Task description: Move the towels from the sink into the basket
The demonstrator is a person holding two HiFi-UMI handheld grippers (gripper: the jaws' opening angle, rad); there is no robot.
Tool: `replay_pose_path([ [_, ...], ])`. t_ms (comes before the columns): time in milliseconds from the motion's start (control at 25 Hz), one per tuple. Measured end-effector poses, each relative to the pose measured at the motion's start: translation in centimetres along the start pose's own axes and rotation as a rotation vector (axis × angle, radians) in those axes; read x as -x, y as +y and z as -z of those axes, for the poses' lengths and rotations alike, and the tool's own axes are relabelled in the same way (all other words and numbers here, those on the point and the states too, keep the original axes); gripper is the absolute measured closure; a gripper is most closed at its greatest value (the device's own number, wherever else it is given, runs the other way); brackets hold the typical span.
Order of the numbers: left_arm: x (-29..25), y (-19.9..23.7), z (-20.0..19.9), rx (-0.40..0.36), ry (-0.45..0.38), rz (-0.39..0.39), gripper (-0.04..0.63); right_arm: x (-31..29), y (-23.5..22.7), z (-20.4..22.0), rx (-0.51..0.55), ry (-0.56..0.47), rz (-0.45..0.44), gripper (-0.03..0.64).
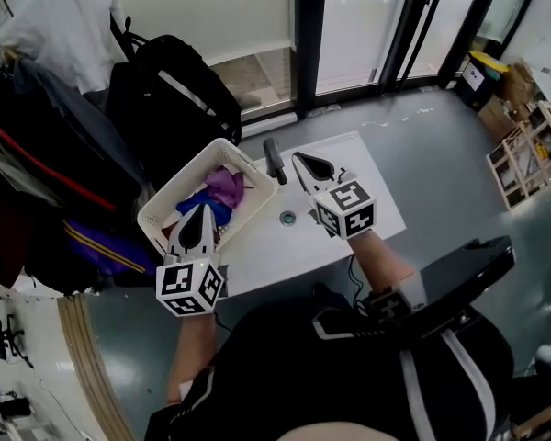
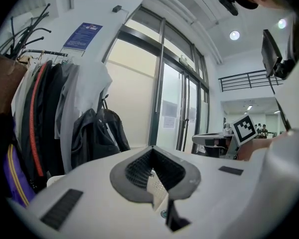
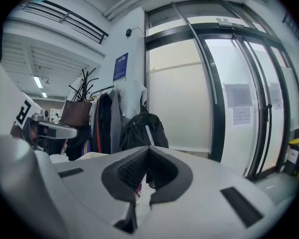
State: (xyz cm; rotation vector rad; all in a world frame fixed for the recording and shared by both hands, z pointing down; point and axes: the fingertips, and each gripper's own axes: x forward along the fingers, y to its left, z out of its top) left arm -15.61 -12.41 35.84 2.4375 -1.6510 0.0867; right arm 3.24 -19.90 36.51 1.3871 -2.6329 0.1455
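Note:
A white mesh basket (image 1: 165, 202) stands left of the white sink (image 1: 349, 159) and holds a purple towel (image 1: 225, 186) and a blue towel (image 1: 205, 204). I see no towel in the sink, only its drain (image 1: 287, 217) and black faucet (image 1: 274, 160). My left gripper (image 1: 200, 212) hovers over the basket's near edge, shut and empty. In the left gripper view its jaws (image 2: 152, 149) meet, pointing level at the room. My right gripper (image 1: 303, 162) hangs over the sink beside the faucet, shut with nothing held. Its jaws (image 3: 149, 148) are together in the right gripper view.
A black backpack (image 1: 170, 90) and hanging coats (image 1: 46, 108) crowd the left, just behind the basket. Glass doors (image 1: 349, 26) run along the far side. Wooden crates (image 1: 528, 154) stand at the right. A black slab-like object (image 1: 459, 274) sits near my right elbow.

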Motion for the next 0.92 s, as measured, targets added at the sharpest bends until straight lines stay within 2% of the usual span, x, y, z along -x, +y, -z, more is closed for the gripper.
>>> replay_pose_path([
  [640,-0.1,-2.3,-0.6,-0.010,-0.029,-0.045,0.588,2.3,-2.0,-0.7,-0.006,-0.026,-0.016,0.609],
  [920,0.0,-3.0,0.0,-0.011,-0.013,-0.052,0.588,3.0,-2.2,-0.2,-0.012,-0.015,-0.021,0.609],
])
